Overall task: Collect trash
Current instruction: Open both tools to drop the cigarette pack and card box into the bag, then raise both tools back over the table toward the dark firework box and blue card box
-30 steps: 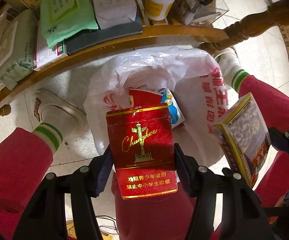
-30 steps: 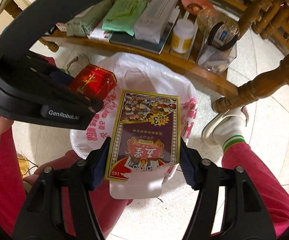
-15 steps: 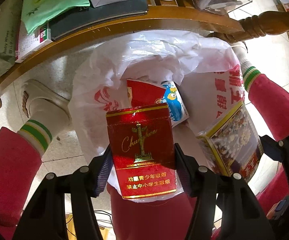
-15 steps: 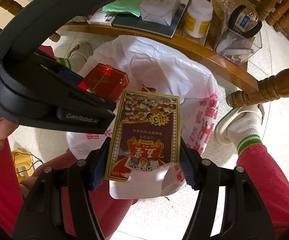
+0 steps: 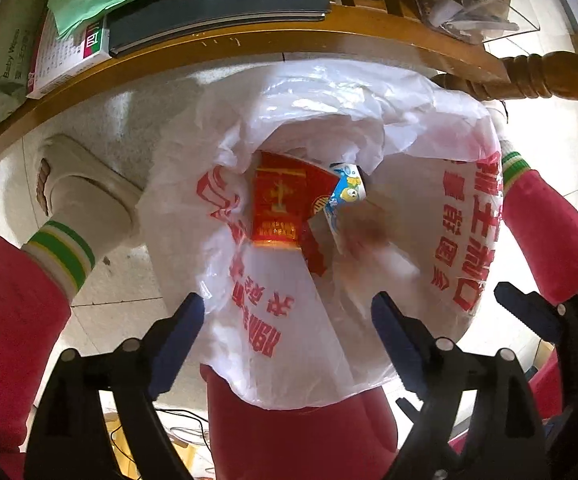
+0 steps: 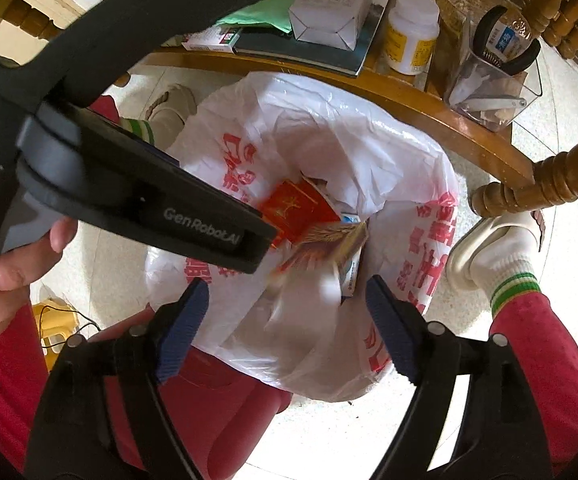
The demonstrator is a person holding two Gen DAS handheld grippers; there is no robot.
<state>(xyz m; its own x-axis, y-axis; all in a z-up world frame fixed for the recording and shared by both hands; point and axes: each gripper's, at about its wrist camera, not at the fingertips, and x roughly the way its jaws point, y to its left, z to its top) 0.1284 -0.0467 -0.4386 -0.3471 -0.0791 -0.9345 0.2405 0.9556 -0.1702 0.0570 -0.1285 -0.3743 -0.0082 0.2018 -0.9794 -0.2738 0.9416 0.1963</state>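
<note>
Nearest you, your left gripper [image 5: 287, 322] and right gripper [image 6: 287, 310] have just been opening — nothing sits between either pair of fingers. Just beyond, the red cigarette pack [image 5: 279, 204] and the blurred card box [image 6: 329, 248] are dropping into the white bag [image 5: 441, 128], so this drop-off step looks done. Next — probably back to the far wooden table [image 5: 217, 46] for more trash.

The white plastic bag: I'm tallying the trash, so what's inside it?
Inside the white plastic bag: a red cigarette pack, a blue cartoon carton and a blurred playing-card box. Plastic folds hide anything deeper.
</note>
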